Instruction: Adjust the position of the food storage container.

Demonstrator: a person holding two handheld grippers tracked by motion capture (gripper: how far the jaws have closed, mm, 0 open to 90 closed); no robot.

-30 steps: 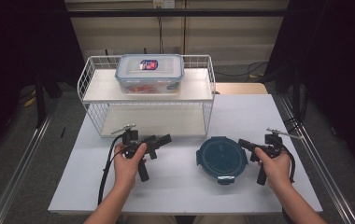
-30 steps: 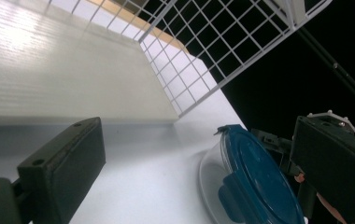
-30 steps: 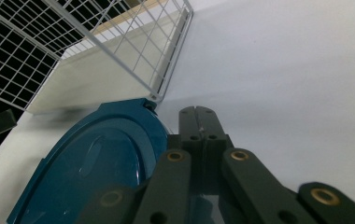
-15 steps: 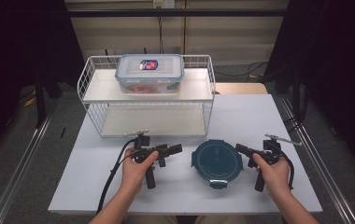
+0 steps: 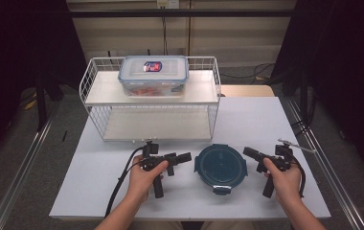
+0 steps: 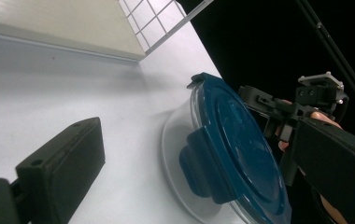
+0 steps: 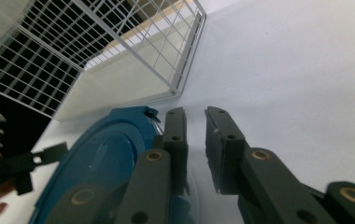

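A round clear container with a dark blue lid (image 5: pixel 220 165) sits on the white table (image 5: pixel 276 120) between my two grippers. My left gripper (image 5: pixel 186 156) points at it from the left, just short of its rim, rolled on its side. In the left gripper view its jaws stand wide apart, the container (image 6: pixel 241 154) lying ahead between them, untouched. My right gripper (image 5: pixel 247 152) points at it from the right, its tips at the rim. In the right gripper view those jaws (image 7: pixel 196 121) stand almost together, holding nothing, with the lid (image 7: pixel 105 158) just to their left.
A white wire rack (image 5: pixel 94 103) stands behind the container, with two shelves. On its top shelf rests a rectangular clear box (image 5: pixel 153 74) with a blue-rimmed lid. Bare table lies right of the rack and along the front edge.
Both hands have closed in on the round container, the left gripper moving right and nearer, the right gripper moving left. The container has shifted slightly left.
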